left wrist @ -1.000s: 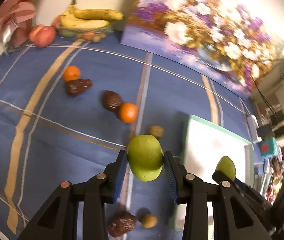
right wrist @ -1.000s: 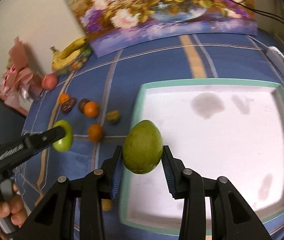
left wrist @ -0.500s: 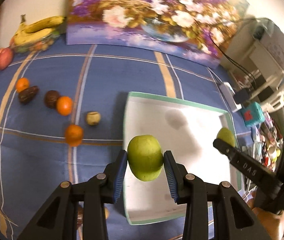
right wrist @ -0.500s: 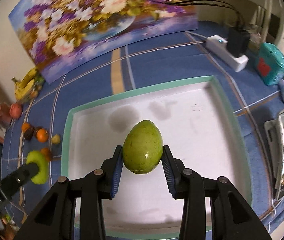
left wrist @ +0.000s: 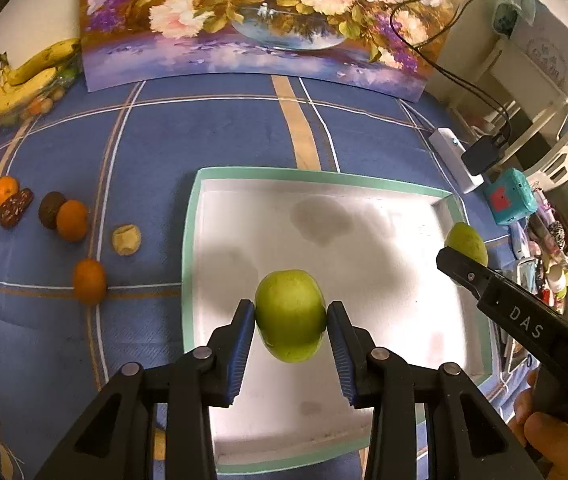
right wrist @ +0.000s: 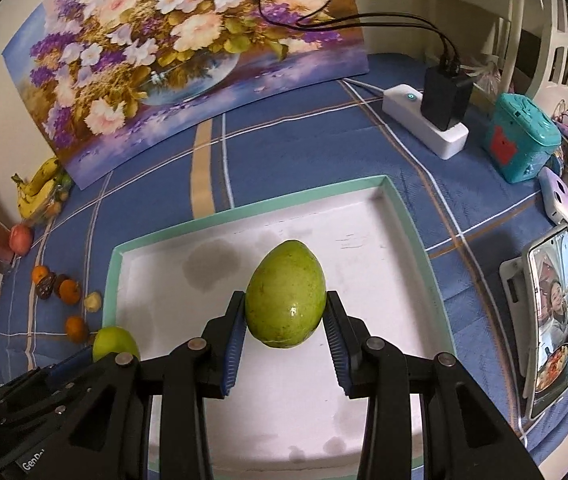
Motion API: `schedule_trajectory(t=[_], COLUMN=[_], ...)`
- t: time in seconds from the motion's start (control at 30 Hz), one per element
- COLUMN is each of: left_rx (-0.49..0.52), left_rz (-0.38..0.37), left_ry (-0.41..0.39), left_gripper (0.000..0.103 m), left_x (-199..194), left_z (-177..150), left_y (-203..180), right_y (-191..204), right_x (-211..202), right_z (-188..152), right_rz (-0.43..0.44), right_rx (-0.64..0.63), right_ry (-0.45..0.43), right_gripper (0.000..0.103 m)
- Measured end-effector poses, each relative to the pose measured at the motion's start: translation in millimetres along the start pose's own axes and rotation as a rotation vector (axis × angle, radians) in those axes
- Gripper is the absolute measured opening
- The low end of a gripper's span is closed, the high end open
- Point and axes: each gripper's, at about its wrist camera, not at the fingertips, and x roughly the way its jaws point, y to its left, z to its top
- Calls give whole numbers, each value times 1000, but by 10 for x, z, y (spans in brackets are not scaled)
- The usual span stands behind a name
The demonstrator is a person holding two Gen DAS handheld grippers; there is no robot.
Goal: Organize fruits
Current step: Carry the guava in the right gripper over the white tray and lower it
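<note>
Holding green apple (left wrist: 289,314), green mango (right wrist: 285,294) above tray (right wrist: 415,236)

Left gripper (left wrist: 291,316) and right gripper (right wrist: 284,312) angled steeply down, each clamped on green fruit.

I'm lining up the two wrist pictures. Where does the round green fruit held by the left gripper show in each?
Left wrist: the round green fruit sits low at centre, clamped in the left gripper.
Right wrist: same fruit at lower left, by the tray's near-left corner.
Shared landmark: the green-rimmed white tray.
</note>
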Motion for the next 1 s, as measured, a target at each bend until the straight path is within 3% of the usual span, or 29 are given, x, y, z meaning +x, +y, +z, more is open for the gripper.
schedule_trajectory(t=[0.43,0.63,1.0], left_rx=[-2,-1,-11], left_rz=[62,60,70], left_ry=[85,78,78], left_gripper=[40,40,42], left_x=[331,326,302], left_z=[-51,-68,-52], left_y=[13,10,37], right_y=[-124,-146,-157], right_x=[318,447,495], right_z=[-70,-124,-147], right_rz=[-46,-94,-99], right_rx=[6,-7,-11], right_ry=[83,125,135], right_gripper=[40,40,40])
